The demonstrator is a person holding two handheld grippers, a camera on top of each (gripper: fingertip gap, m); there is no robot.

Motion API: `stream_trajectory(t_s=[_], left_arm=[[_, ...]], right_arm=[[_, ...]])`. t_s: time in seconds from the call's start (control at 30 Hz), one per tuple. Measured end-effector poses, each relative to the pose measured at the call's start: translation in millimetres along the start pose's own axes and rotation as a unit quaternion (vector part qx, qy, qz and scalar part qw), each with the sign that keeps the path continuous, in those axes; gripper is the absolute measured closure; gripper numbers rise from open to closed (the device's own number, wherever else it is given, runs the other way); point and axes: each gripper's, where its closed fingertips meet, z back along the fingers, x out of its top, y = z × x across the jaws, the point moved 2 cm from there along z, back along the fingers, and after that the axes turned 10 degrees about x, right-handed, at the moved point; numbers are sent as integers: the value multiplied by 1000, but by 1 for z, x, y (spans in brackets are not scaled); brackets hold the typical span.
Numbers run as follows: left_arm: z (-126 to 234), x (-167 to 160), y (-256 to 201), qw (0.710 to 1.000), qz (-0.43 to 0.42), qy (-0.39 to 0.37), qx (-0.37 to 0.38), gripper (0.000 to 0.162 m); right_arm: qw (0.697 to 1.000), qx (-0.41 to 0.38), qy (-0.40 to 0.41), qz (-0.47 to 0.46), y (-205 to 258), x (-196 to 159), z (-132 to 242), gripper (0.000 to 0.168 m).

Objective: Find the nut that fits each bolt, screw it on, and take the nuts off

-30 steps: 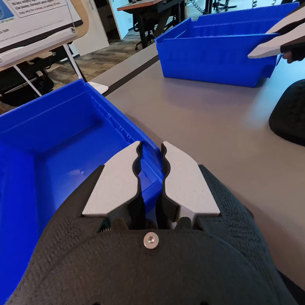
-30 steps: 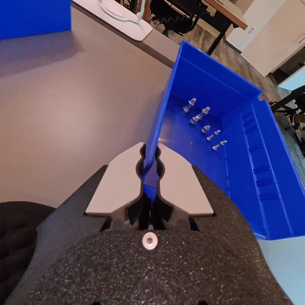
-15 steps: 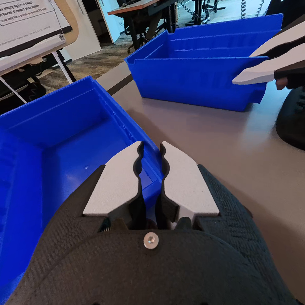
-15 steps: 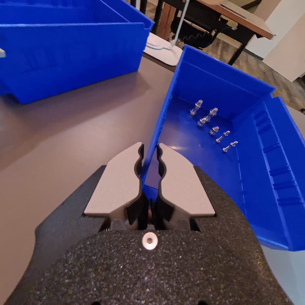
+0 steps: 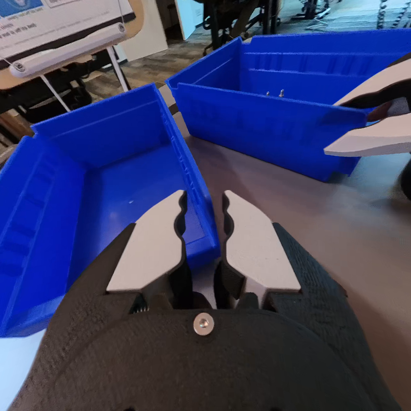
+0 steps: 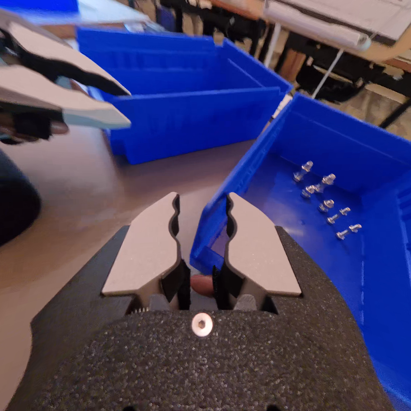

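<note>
My left gripper (image 5: 204,192) is open and straddles the right wall of an empty blue bin (image 5: 100,133); there is a gap between the wall and the right pad. My right gripper (image 6: 202,194) is open around the left wall of a second blue bin (image 6: 333,144); the wall lies by the right pad and well clear of the left one. Several silver bolts with nuts on them (image 6: 324,180) lie on that bin's floor. The bolt bin also shows in the left wrist view (image 5: 255,120), with the right gripper (image 5: 332,127) at its end. The left gripper shows in the right wrist view (image 6: 129,109).
Both bins stand on a grey table (image 5: 289,222). The empty bin shows at the back of the right wrist view (image 6: 189,124). A dark rounded object (image 6: 13,200) sits at the table's left there. A sign on a stand (image 5: 66,33), desks and chairs lie beyond the table.
Both grippers were closed on their bin walls and have now opened and let go. The two bins have been swung round and now stand closer together.
</note>
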Motion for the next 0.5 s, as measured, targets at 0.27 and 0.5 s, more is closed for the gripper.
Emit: stream_trajectory(t_s=[0.27,0.5], left_arm=[[24,51,-77,988,109,-106,-19,72],[-15,57,-122,982,157,-78,-75,72]], right_arm=[[978,-120,-152,-73,-69,4,96,99],[967,-209,-79,-119,-146,-62,132,87]])
